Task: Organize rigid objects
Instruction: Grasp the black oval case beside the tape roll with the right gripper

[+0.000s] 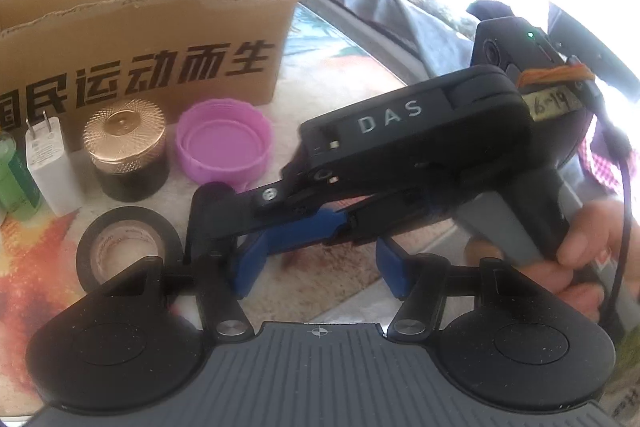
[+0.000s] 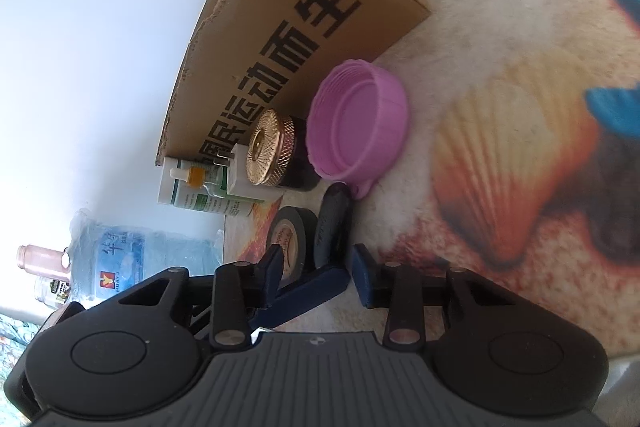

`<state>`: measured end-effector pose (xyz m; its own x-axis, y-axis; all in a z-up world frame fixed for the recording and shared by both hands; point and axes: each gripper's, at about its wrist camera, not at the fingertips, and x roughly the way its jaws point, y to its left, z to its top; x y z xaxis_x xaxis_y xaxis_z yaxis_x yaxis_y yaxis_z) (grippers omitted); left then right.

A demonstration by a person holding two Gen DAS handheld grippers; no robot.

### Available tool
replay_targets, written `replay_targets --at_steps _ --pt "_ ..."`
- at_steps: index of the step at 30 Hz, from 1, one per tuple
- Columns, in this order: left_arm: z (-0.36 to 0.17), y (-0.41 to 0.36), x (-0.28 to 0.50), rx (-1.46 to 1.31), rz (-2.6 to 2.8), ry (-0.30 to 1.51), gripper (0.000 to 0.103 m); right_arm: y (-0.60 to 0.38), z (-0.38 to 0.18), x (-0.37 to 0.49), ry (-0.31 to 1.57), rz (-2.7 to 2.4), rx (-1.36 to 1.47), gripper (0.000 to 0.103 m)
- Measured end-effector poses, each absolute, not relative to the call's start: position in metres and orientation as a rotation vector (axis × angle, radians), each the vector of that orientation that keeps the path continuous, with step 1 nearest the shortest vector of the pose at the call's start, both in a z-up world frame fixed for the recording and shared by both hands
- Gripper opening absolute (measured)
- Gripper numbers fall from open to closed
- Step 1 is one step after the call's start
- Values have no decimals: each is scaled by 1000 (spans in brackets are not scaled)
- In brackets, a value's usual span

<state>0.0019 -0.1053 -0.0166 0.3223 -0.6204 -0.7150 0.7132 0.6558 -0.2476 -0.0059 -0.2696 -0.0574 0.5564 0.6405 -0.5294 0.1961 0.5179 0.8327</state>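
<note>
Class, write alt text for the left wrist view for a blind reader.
The right gripper, held in a hand, crosses in front of the open left gripper. Behind stand a cardboard box, purple lid, gold-topped jar, white charger and tape roll.

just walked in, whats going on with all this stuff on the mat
A person is sorting small items beside a cardboard box. The right hand-held gripper looks closed on a black and blue object, next to the tape roll and pink lid. The left hand-held gripper is open and empty above the shell-print mat.
</note>
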Motion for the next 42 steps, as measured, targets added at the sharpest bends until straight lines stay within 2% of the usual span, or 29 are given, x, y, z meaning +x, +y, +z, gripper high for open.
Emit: replay_targets --at_steps 7,12,13,21,26,37,42 --pt "-8 -97 -1 207 -784 789 63 -280 -58 -9 941 286 1060 40" --pt "-14 -108 15 274 -721 819 64 -275 -59 -1 943 284 1070 41" --pt "-15 -109 19 270 -719 826 67 -273 -59 0 938 279 1070 41" --pt "-18 -112 29 252 -731 875 67 -287 -61 -8 914 261 1096 41" --pt "-22 -119 32 223 -736 886 71 -299 -63 -15 898 251 1108 41" --pt "-24 -126 19 161 -818 902 71 -308 -64 -25 882 244 1108 41" --pt "-24 -126 16 141 -850 910 67 -306 -58 -26 877 220 1067 41"
